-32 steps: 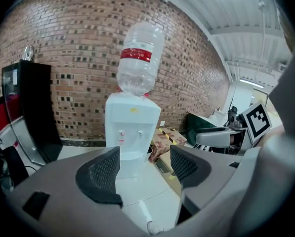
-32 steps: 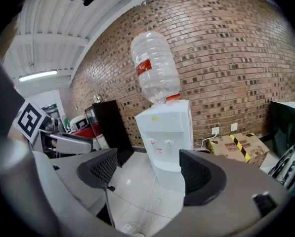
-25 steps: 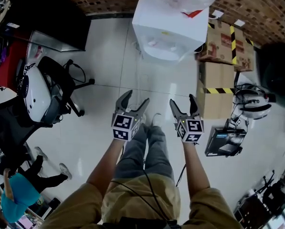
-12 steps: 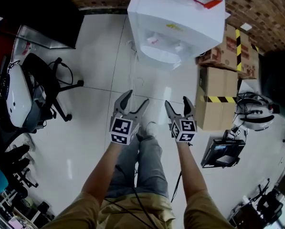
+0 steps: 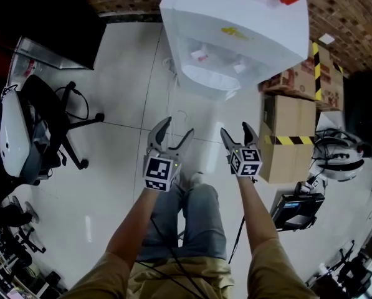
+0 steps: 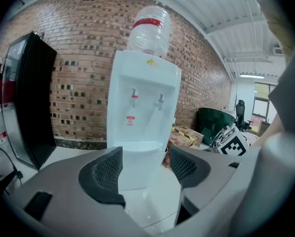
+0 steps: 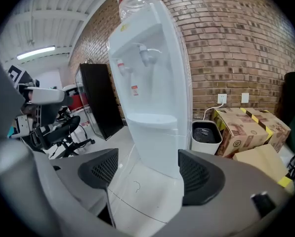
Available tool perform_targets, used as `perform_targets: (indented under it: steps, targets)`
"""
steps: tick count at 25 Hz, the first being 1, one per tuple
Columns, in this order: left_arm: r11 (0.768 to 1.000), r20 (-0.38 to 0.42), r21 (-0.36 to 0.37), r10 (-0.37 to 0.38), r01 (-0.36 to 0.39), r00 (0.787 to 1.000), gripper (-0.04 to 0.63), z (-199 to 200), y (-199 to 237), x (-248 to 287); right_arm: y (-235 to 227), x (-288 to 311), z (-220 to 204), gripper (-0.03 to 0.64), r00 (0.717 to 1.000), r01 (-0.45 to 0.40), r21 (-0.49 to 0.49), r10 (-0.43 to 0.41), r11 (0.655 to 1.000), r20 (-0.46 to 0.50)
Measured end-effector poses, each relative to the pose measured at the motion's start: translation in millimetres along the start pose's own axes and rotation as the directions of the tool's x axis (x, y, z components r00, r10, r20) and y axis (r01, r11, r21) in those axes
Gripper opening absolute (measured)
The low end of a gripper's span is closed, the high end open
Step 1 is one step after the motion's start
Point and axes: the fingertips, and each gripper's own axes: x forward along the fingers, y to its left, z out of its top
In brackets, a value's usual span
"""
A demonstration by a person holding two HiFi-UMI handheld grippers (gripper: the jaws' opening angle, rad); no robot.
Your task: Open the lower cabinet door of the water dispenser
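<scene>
left claw, right claw, dispenser ahead

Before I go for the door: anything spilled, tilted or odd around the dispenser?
Nothing stands out. The water dispenser stands upright with its bottle seated on top, the tiled floor in front shows no puddle, and the cardboard boxes sit beside it.

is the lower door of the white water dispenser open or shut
Shut: the white water dispenser shows a flush lower door, nothing swung out.
</scene>
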Motion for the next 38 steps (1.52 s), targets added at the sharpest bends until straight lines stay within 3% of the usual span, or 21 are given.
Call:
perform_targets:
  steps: [3, 11, 18, 21, 27, 38]
  targets:
    - [1.000, 0.025, 0.031, 0.001, -0.001, 1.000, 0.298, -5.9, 12.2, 17.8, -19.9, 27.1, -11.0, 0.396, 1.000, -0.001, -0.004, 0.001, 1.000, -0.008]
    - [0.997, 0.128, 0.073, -0.016, 0.007, 0.992, 0.298, -29.5, 43.9, 70.4, -65.5, 108.0, -24.7, 0.396, 0.996, -0.015, -0.077, 0.021, 0.997, 0.088]
    - [0.990, 0.229, 0.143, -0.049, 0.016, 0.972, 0.298, -56.4, 45.3, 100.8, -95.7, 134.2, -7.4, 0.396, 0.972, 0.003, -0.153, 0.033, 0.988, 0.234]
    - [0.989, 0.274, 0.150, -0.052, 0.011, 0.960, 0.298, -61.7, 41.4, 100.8, -103.7, 138.8, -2.8, 0.396, 0.958, 0.004, -0.178, 0.046, 0.984, 0.281]
    - [0.993, 0.333, 0.119, -0.053, 0.014, 0.942, 0.298, -63.1, 39.3, 91.2, -98.4, 150.9, 6.4, 0.396, 0.939, -0.087, -0.300, 0.179, 0.950, 0.295]
    - [0.994, 0.379, 0.102, 0.002, -0.044, 0.925, 0.298, -57.0, 51.9, 49.2, -112.6, 160.8, 28.8, 0.339, 0.930, -0.097, -0.334, 0.205, 0.938, 0.306]
